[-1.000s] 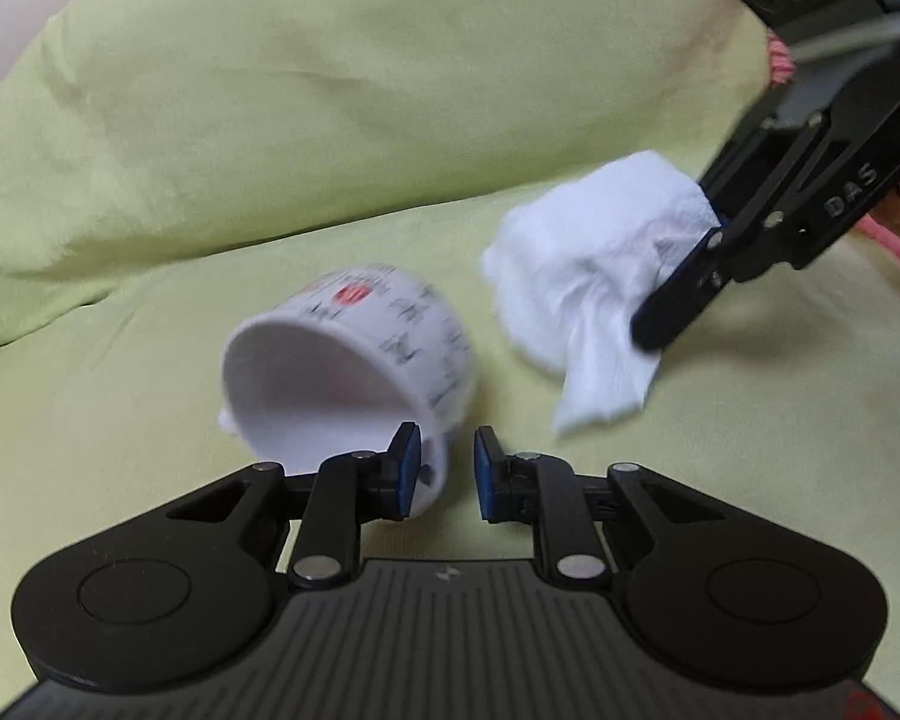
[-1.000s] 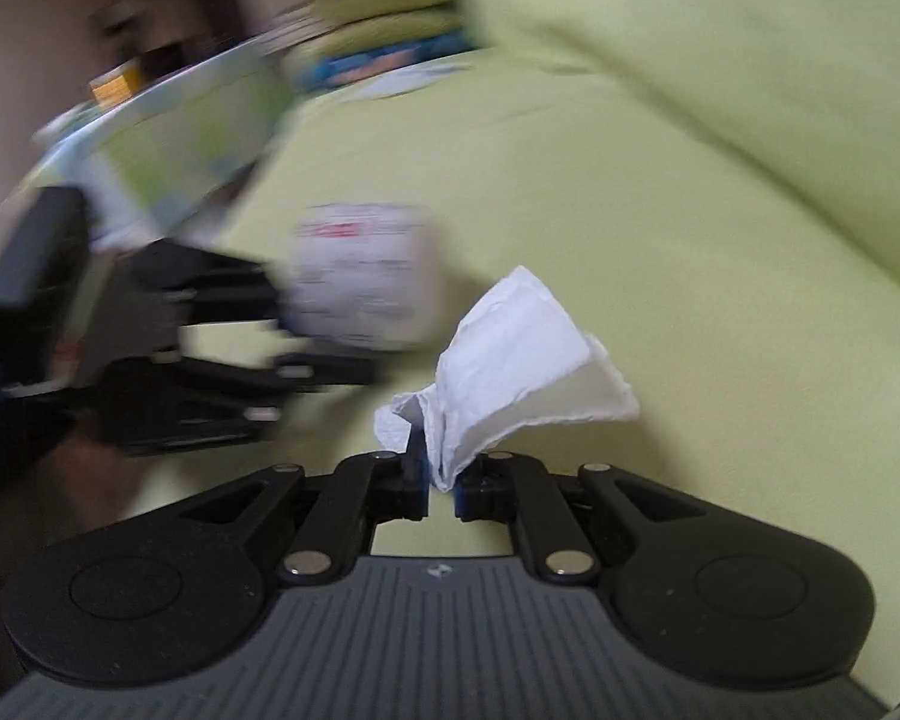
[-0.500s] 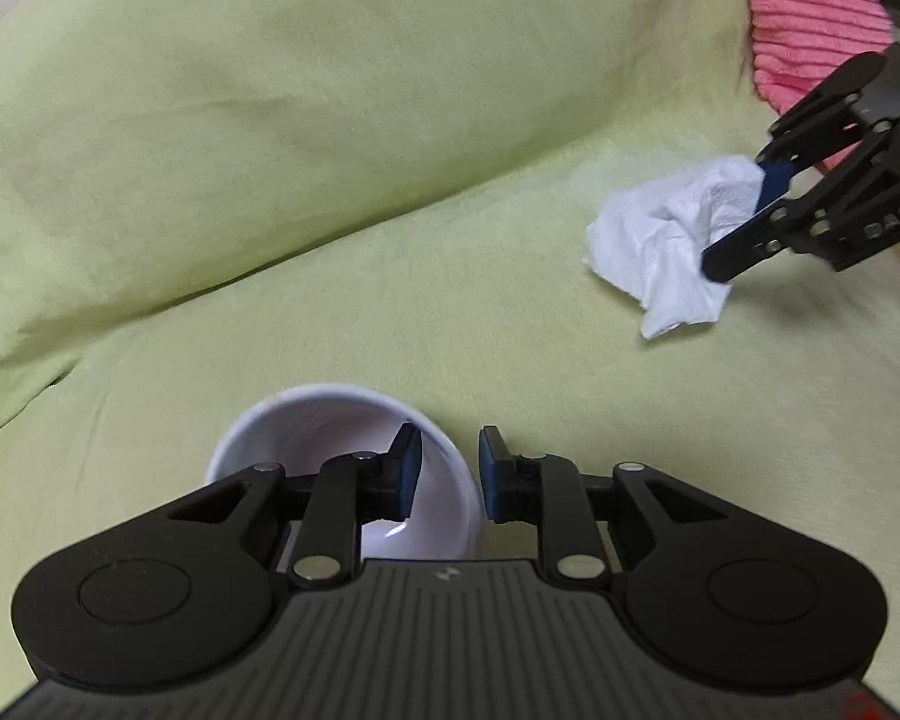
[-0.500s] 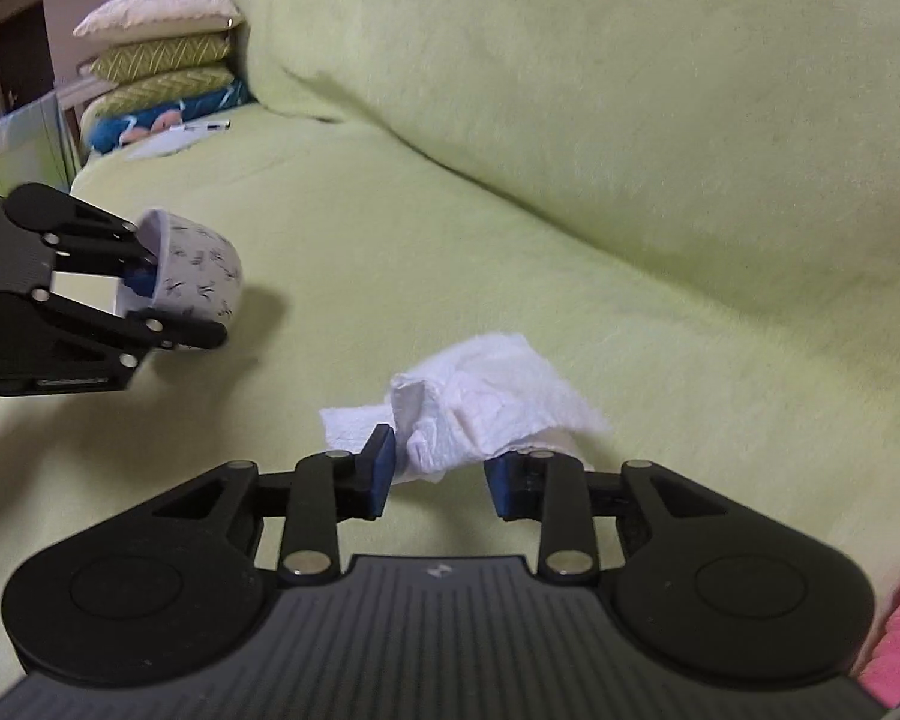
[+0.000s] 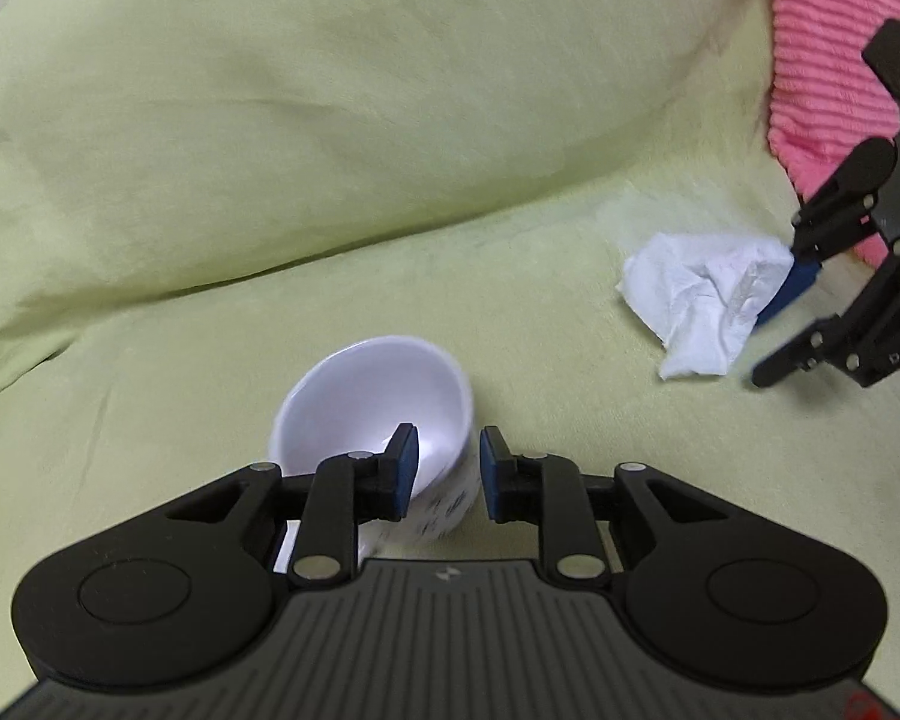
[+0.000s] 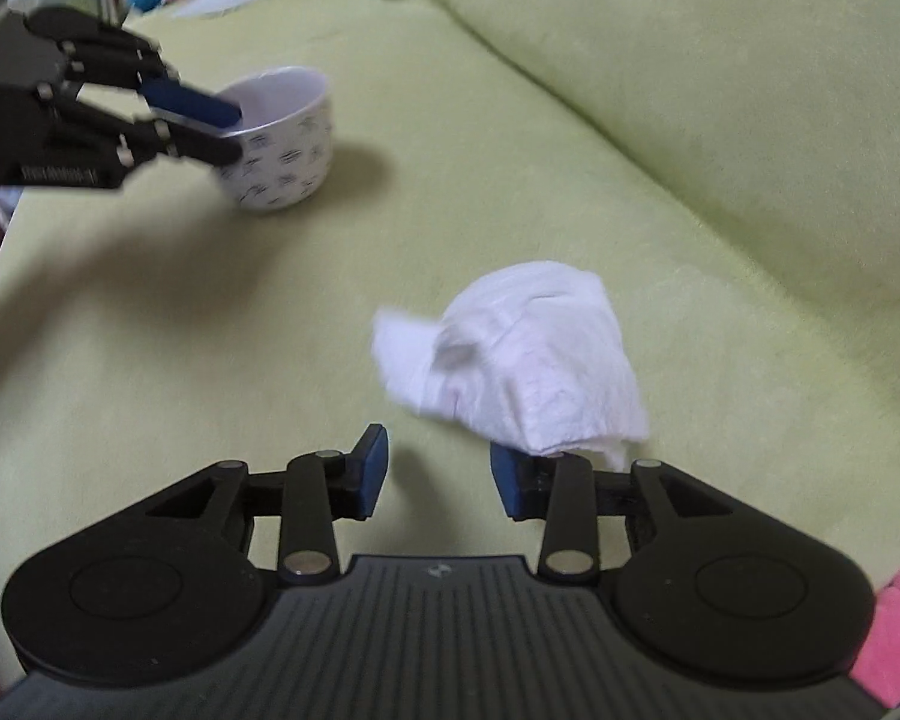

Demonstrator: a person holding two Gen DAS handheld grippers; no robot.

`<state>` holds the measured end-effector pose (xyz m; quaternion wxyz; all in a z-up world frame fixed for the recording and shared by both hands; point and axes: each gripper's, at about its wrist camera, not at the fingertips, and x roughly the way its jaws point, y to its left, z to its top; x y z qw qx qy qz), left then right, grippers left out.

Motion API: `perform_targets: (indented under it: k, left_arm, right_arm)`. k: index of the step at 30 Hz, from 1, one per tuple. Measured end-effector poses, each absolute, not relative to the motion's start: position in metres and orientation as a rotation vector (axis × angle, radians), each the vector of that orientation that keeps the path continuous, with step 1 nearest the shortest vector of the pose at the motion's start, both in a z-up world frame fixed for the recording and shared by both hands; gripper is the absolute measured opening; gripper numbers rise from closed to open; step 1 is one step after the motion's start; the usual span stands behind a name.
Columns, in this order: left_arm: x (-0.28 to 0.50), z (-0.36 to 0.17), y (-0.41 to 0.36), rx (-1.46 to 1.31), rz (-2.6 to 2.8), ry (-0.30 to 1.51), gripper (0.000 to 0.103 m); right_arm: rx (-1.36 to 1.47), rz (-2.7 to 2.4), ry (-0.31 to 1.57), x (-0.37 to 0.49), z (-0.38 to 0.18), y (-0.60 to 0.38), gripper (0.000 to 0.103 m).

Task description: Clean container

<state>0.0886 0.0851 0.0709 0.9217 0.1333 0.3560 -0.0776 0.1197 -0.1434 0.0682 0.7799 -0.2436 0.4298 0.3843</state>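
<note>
Released since half a second ago: the crumpled white paper tissue (image 6: 528, 354), formerly pinched in the right tool (image 6: 438, 474), now lies loose on the yellow-green upholstered sofa seat (image 6: 510, 180). Right tool: jaws wider than before, nothing between them; the tissue's near edge overlaps the right-hand blue pad in the right wrist view, and contact cannot be told. In the left wrist view the same tool (image 5: 780, 330) sits at the tissue's (image 5: 702, 306) right edge, one blue pad against the paper.

Left tool (image 5: 444, 468): jaws narrowly parted, wider than in the earlier frame, straddling the wall of the small white round cup with dark printed marks (image 5: 378, 414); one blue finger inside the bowl, the other outside. Whether the pads press the wall cannot be told; the left wrist view shows a gap at the outer pad. Cup has shifted from directly under the tool to slightly ahead, mouth up and tilted, and appears to rest on the seat (image 5: 210, 390). From the right wrist view the cup (image 6: 282, 138) stands well apart from the tissue, left tool (image 6: 222, 126) at its rim.

Count:
- tools, two
- cup, one
- tissue, one
- yellow-green back cushion (image 5: 330, 90), one
- pink ribbed fabric (image 5: 840, 30), one piece, at the far right
</note>
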Motion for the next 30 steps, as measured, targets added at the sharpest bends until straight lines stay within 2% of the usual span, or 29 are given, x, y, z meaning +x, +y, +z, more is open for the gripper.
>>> perform_targets:
  k: [10,15,17,20,24,30]
  left_arm:
    - [0.029,0.080,0.091,0.192,-0.040,0.662,0.031]
    - [0.034,0.065,0.100,0.205,0.036,0.676,0.031]
    - [0.042,0.059,0.103,0.220,0.065,0.675,0.037]
    - [0.057,0.047,0.105,0.244,0.096,0.689,0.037]
    - [0.073,0.032,0.108,0.269,0.119,0.708,0.037]
    - [0.083,0.017,0.110,0.277,0.129,0.666,0.040]
  right_arm:
    - [-0.438,0.815,0.936,0.102,0.093,-0.174,0.033]
    - [-0.271,0.856,0.861,0.121,0.121,-0.164,0.033]
    - [-0.218,0.868,0.831,0.132,0.131,-0.150,0.033]
    - [-0.156,0.898,0.811,0.155,0.139,-0.116,0.033]
    - [-0.147,0.902,0.852,0.186,0.131,-0.058,0.033]
    - [-0.186,0.873,0.968,0.218,0.091,0.007,0.033]
